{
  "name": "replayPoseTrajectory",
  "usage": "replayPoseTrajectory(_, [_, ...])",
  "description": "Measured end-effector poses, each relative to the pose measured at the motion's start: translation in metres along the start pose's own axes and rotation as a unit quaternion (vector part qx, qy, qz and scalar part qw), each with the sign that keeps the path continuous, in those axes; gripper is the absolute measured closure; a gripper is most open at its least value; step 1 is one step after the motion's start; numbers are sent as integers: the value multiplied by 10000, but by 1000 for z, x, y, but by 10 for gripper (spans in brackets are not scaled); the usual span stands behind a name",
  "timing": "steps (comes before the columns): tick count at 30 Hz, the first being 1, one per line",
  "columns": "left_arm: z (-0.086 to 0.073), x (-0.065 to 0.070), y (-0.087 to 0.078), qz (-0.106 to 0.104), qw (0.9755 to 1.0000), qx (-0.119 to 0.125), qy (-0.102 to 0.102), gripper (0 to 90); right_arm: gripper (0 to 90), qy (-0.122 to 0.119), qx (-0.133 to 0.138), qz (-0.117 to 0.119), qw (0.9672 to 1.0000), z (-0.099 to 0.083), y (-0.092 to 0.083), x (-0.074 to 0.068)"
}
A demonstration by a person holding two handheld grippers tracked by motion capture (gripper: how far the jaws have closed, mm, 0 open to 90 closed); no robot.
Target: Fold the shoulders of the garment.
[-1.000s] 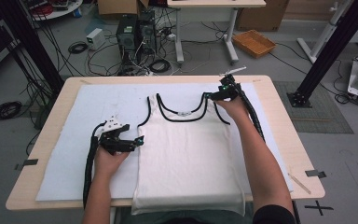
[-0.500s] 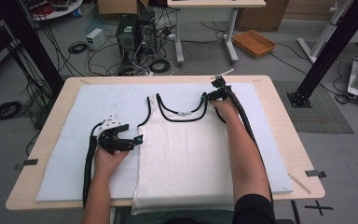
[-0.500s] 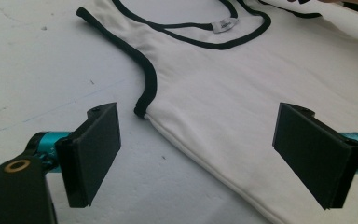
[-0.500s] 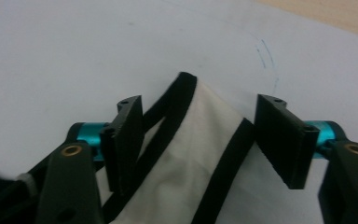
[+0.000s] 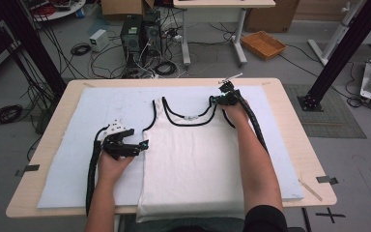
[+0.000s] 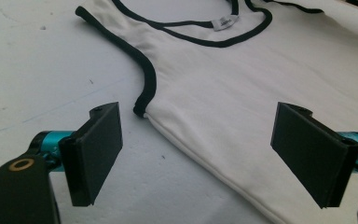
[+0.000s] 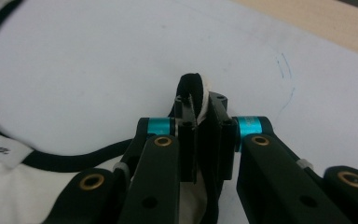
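Observation:
A white tank top with black trim lies flat on the pale mat, neck toward the far edge. My right gripper is at the top of the shirt's right shoulder strap. Its jaws have just been closing, and in the right gripper view they are shut on the strap, whose black-edged fold sticks up between the pads. My left gripper rests on the mat at the shirt's left side, below the armhole. In the left gripper view its jaws stand wide open astride the tank top's side edge.
The mat covers most of the wooden table. A thin stick and a tape mark lie near the right front corner. Beyond the far edge are computer cases, cables and a desk's legs on the floor.
My right gripper has shifted slightly left and down onto the strap top and has closed on it. The left gripper has stayed where it was, open.

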State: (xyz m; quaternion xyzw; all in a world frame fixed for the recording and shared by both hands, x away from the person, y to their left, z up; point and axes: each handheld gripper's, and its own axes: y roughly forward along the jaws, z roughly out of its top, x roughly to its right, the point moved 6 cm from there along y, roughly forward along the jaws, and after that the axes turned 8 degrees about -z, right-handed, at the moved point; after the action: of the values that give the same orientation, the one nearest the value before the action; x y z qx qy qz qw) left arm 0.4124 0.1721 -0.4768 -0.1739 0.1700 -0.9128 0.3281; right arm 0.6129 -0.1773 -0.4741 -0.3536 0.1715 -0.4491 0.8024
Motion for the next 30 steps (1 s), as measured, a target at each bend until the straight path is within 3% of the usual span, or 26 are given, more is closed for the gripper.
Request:
replayPoseTrajectory(4, [0, 0, 0, 6, 10000, -15, 15, 165, 842, -30, 349, 88, 9993, 3, -25, -2])
replayPoseTrajectory(11, [0, 0, 0, 13, 10000, -3, 27, 165, 842, -132, 608, 218, 9978, -3, -55, -13])
replayPoseTrajectory(13, [0, 0, 0, 16, 10000, -3, 26, 165, 841, -160, 761, 244, 9967, -6, -70, -22])
replayPoseTrajectory(18, [0, 0, 0, 26, 10000, -26, 40, 166, 841, -220, 985, 417, 9940, -13, -90, -40])
replayPoseTrajectory(19, [0, 0, 0, 28, 10000, -26, 42, 166, 841, -278, 1057, 493, 9928, -19, -99, -49])
replayPoseTrajectory(22, [0, 1, 0, 37, 10000, -13, 39, 166, 840, -334, 1120, 550, 9916, -28, -107, -59])
replayPoseTrajectory(24, [0, 1, 0, 43, 10000, -22, 81, 166, 840, -392, 1162, 469, 9913, -49, -118, -74])
replayPoseTrajectory(30, [0, 1, 0, 39, 10000, -18, 75, 166, 831, -297, 1146, 441, 9920, -88, -125, -89])
